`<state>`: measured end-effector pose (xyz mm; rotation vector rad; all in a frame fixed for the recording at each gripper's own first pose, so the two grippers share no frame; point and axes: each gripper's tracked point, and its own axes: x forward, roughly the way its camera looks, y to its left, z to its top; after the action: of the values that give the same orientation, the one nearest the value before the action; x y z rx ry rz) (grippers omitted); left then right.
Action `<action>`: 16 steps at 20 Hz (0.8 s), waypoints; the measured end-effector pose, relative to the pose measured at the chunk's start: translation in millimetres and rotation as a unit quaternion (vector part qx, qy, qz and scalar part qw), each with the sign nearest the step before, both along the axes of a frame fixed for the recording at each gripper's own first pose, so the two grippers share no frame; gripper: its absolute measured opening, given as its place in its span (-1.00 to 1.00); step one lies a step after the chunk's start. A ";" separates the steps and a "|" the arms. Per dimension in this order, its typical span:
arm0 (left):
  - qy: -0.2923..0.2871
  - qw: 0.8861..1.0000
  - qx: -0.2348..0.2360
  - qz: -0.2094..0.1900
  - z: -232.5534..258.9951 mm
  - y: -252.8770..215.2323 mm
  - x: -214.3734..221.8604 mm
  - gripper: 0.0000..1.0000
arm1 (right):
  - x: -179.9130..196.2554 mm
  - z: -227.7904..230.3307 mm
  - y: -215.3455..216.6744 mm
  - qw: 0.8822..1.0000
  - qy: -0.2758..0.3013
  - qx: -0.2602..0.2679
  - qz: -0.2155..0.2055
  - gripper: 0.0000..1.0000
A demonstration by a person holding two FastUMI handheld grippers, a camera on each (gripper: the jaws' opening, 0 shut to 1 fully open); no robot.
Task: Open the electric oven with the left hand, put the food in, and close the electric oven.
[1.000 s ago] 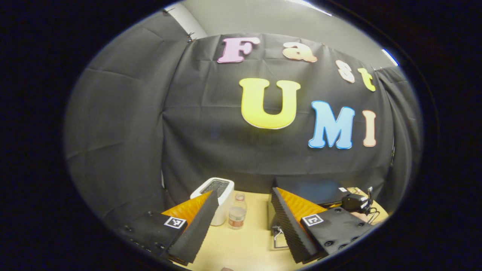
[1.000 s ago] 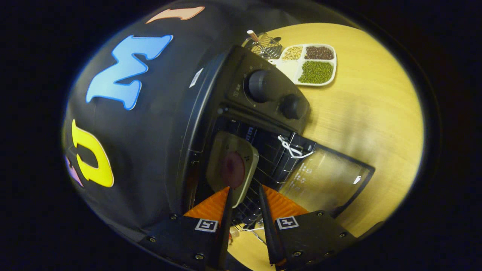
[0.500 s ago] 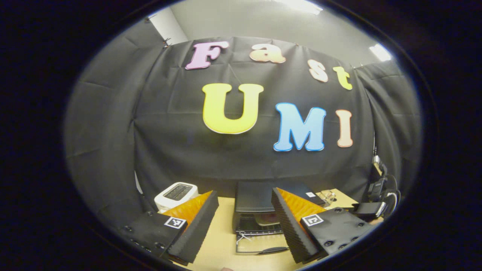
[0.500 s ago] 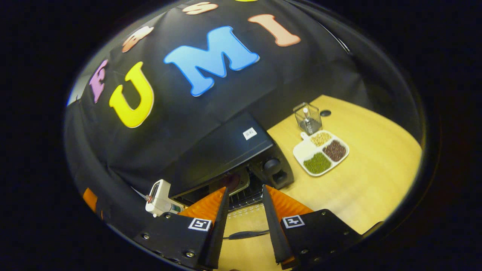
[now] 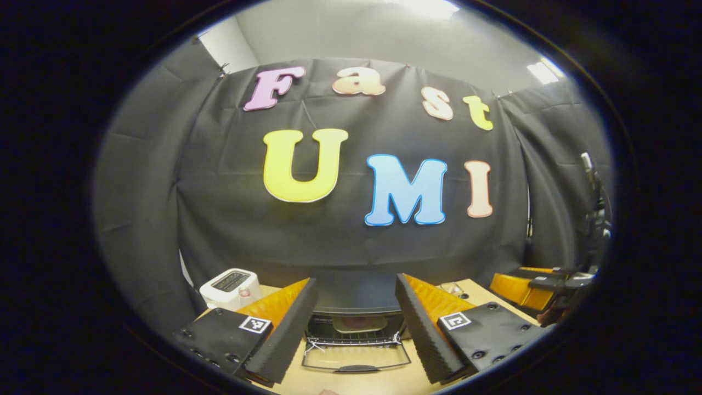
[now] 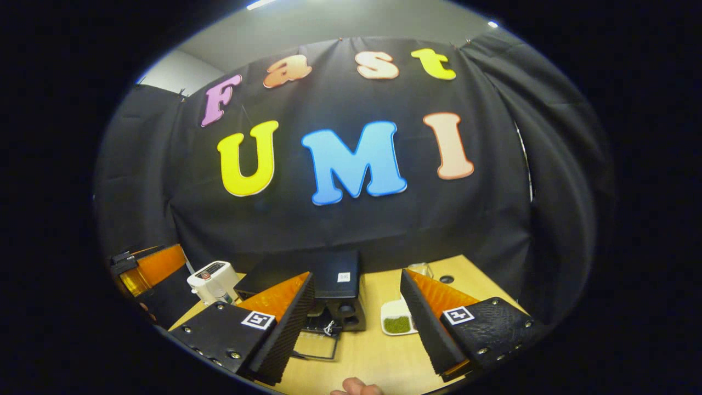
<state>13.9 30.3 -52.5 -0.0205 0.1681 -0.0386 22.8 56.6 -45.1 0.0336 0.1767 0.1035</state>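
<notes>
Black-bodied electric oven (image 5: 351, 293) stands on the wooden table (image 6: 373, 356) against the booth's cloth wall, its glass door (image 5: 355, 357) folded down flat toward the front. In the left gripper view the oven sits straight ahead between the fingers of the left gripper (image 5: 354, 329), well apart from them; that gripper's jaws stand wide apart and hold nothing. One plate of food (image 5: 357, 323) rests on the wire rack inside the open cavity. A white string (image 5: 313, 346) hangs at the door's left hinge corner.

In the right gripper view the right gripper (image 6: 356, 323) also has its jaws spread wide with nothing between them; the oven (image 6: 334, 296) lies ahead, nearer its left finger, door (image 6: 317, 345) down. Two round knobs (image 6: 346, 314) are stacked on the panel at the oven's right.

Left of the oven: one white toaster (image 5: 230, 286). Right of the oven: one white divided tray (image 6: 397, 318) with green beans in its near compartment; the other compartments are hidden by the finger. Behind the tray: one clear container (image 6: 420, 269), detail unclear.

Table surface is light wood; the wall above the cloth is pale grey with ceiling lights. A fingertip (image 6: 356, 387) shows at the bottom edge of the right gripper view.
</notes>
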 end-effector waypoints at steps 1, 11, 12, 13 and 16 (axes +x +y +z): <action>-0.005 1.000 0.001 -0.001 5.3 -4.8 -1.9 1.00 | -4.5 15.9 -2.3 1.000 -0.020 -0.004 0.001 0.92; 0.017 1.000 -0.001 -0.026 -11.5 -34.9 2.6 0.80 | -14.9 45.0 -21.4 0.999 -0.054 0.002 0.000 0.92; 0.032 0.999 -0.004 -0.027 -21.3 -36.1 5.0 0.90 | -14.7 46.5 -23.1 0.998 -0.055 0.000 -0.002 0.92; 0.049 0.998 -0.004 -0.026 -33.7 -35.4 6.8 1.00 | -14.2 47.3 -24.3 0.998 -0.057 -0.001 -0.004 0.92; 0.114 0.993 -0.014 -0.038 -79.2 -40.9 8.7 1.00 | -12.1 44.4 -31.9 0.998 -0.055 -0.002 -0.009 0.92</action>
<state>22.7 -10.5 -131.6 -0.0456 0.3972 -0.1144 10.7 24.7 -0.7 0.0254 0.0666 0.0871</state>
